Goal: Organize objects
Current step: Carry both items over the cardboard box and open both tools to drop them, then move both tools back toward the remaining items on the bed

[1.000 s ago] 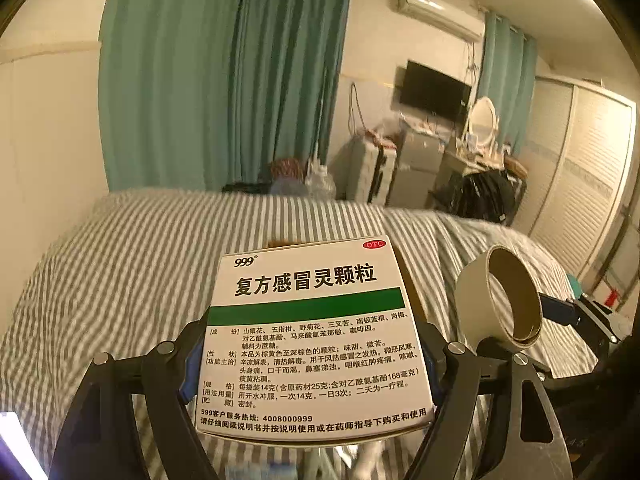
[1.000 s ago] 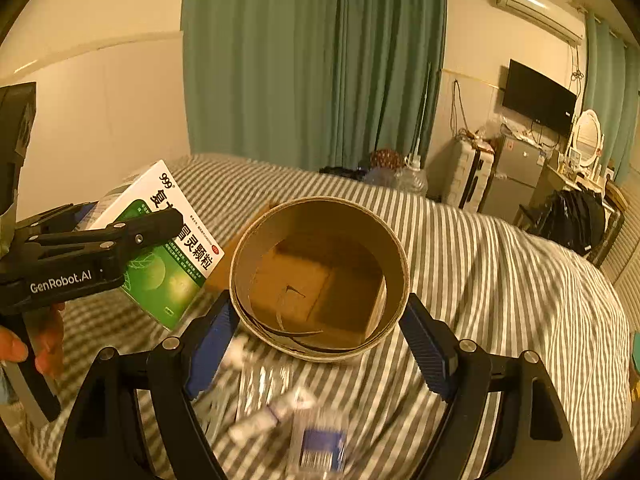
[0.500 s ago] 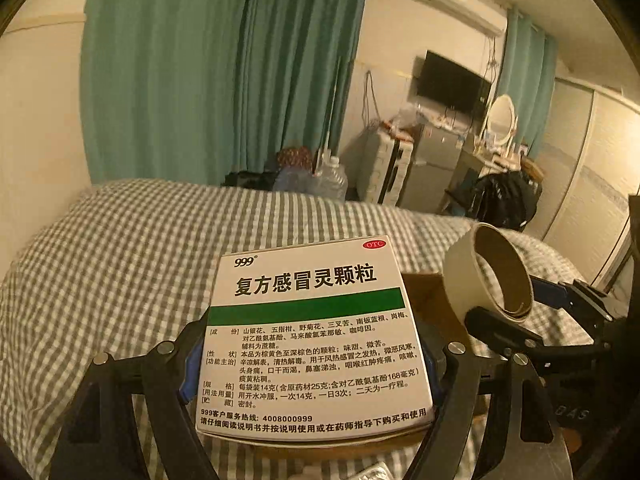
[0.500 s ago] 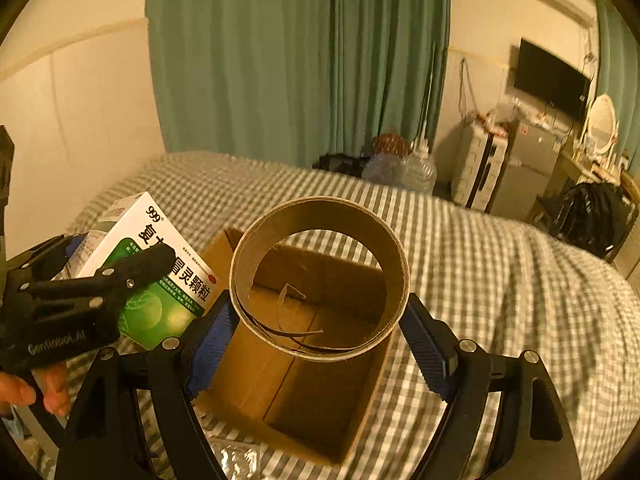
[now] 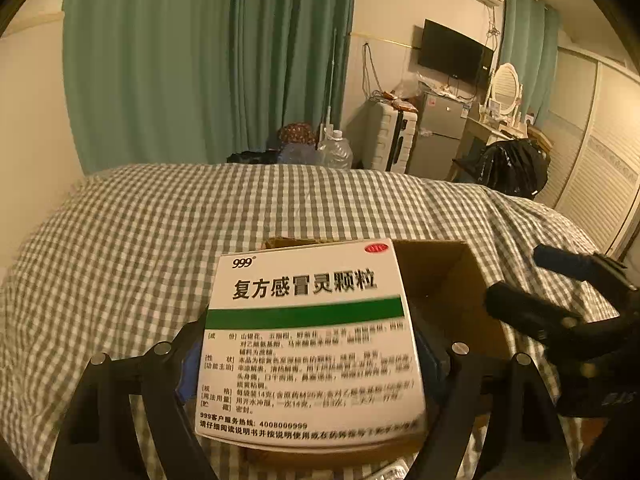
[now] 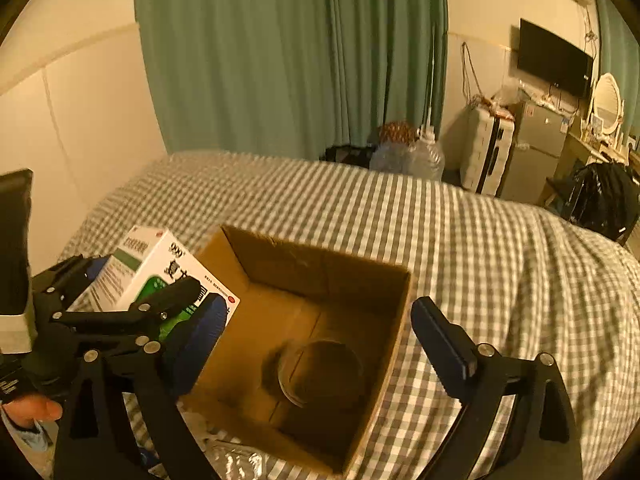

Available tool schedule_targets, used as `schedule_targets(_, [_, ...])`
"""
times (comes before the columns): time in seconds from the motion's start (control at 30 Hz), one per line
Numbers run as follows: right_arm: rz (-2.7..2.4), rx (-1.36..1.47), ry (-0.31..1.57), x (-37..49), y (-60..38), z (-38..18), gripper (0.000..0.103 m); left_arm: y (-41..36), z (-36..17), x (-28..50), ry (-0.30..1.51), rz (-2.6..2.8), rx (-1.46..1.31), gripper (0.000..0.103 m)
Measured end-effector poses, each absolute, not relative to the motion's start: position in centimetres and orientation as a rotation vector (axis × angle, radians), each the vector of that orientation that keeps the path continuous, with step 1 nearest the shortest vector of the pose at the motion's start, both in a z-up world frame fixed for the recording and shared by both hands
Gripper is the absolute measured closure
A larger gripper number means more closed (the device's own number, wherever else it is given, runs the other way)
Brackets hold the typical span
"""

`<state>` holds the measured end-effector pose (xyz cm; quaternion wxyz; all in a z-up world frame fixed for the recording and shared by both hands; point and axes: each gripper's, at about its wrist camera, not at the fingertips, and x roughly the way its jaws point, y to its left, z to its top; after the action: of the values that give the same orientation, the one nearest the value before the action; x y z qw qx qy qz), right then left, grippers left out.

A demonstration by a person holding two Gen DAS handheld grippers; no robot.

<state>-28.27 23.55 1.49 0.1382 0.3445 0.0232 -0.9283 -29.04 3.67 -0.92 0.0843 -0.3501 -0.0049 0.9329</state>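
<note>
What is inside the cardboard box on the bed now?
In the cardboard box lies one tape roll on the bottom, near its right wall. The rest of the visible floor looks bare. The near-left corner is hidden behind the right gripper's finger.

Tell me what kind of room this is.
Most likely a bedroom: a bed with a checked cover fills the foreground, green curtains hang behind it, and a wall TV and a vanity mirror stand beyond.
</note>
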Motion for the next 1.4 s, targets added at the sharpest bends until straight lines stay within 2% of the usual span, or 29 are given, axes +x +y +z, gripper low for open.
schedule_targets(0.03, [-2.699, 0.976, 0.069, -27.4, 23.7, 2.5, 0.007, 3.5, -0.1, -28.4, -0.014, 2.792, -1.033, 0.017])
schedule_targets(0.13, [-2.727, 0.917, 0.070, -24.9, 24.7, 5.5, 0.006, 2.6, 3.1, -25.9, -0.014, 2.832, -0.950, 0.006])
schedule_targets(0.33, [-2.820, 0.775, 0.095, -18.3, 25.4, 12.1, 0.003, 1.9, 9.7, -19.9, -0.006, 2.891, -0.766, 0.000])
schedule_targets(0.53, [-2.868, 0.632, 0.136, -10.4, 25.0, 17.1, 0.000, 1.6, 14.6, -14.1, 0.050, 2.910, -0.629, 0.000])
schedule_targets(0.77, [-2.879, 0.551, 0.179, -3.4, 24.3, 19.7, 0.000, 0.2, 15.9, -8.1, 0.066, 2.926, -0.580, 0.000])
schedule_targets(1.0, [-2.877, 0.564, 0.181, -0.3, 23.5, 15.9, 0.000, -1.4, 12.8, -4.6, 0.056, 2.956, -0.613, 0.000])
schedule_targets(1.4, [-2.778, 0.966, 0.128, -5.7, 23.7, -0.6, 0.000, -1.7, -0.7, -5.9, 0.005, 2.930, -0.917, 0.000])
